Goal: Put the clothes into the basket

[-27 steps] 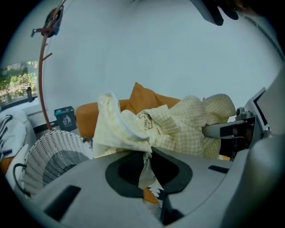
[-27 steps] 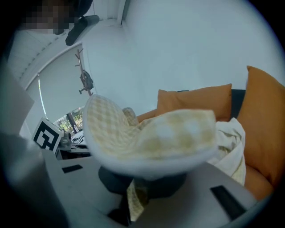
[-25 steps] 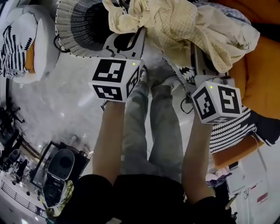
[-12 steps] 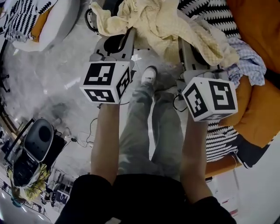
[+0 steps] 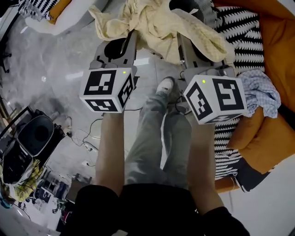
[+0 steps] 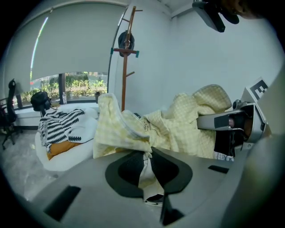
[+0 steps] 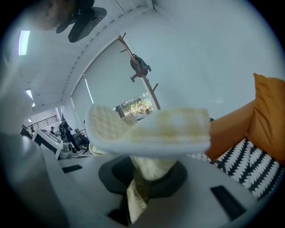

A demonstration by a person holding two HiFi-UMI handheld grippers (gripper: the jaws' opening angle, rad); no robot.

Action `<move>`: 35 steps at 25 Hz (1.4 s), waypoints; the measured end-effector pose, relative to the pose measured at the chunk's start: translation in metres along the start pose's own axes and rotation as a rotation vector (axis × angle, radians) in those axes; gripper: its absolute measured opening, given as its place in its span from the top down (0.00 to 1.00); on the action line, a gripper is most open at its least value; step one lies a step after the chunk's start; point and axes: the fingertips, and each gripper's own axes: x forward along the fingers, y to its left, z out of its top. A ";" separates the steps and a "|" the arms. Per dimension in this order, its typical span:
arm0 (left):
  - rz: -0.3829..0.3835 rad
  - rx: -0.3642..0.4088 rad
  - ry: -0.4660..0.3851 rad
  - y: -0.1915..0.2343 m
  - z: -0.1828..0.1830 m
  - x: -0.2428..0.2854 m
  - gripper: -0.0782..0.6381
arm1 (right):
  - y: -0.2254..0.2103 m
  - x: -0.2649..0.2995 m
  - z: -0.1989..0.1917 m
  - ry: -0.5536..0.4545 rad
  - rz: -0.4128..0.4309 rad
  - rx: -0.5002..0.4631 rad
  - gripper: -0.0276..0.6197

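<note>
A pale yellow checked garment (image 5: 156,23) hangs bunched between both grippers, at the top of the head view. My left gripper (image 5: 128,40) is shut on one fold of it, and the cloth is pinched between the jaws (image 6: 147,153) in the left gripper view. My right gripper (image 5: 182,40) is shut on another fold, which droops through the jaws (image 7: 140,176) in the right gripper view. A ribbed black-and-white basket (image 5: 208,14) shows partly at the top edge, mostly hidden behind the garment.
An orange sofa (image 5: 272,50) on the right carries a black-and-white zigzag cloth (image 5: 244,50) and a blue checked garment (image 5: 260,90). A white beanbag (image 5: 69,14) lies upper left. The person's legs and shoe (image 5: 163,85) are below the grippers. Dark equipment (image 5: 32,138) and cables sit lower left.
Both grippers kept hold of the yellow garment and carried it sideways off the sofa side. The basket shifted from the upper left to behind the garment at the top.
</note>
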 end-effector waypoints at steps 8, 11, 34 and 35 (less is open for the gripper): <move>0.061 -0.021 -0.021 0.068 0.026 -0.013 0.83 | 0.066 0.065 0.021 0.016 0.103 -0.048 0.88; 0.022 -0.020 -0.003 0.064 0.022 0.002 0.83 | 0.059 0.071 0.011 0.039 0.086 -0.040 0.88; -0.186 -0.049 0.188 -0.046 -0.048 0.090 0.68 | -0.102 0.001 -0.105 0.360 -0.348 0.046 0.70; -0.188 -0.046 0.189 -0.048 -0.048 0.090 0.68 | -0.104 -0.002 -0.107 0.359 -0.351 0.053 0.70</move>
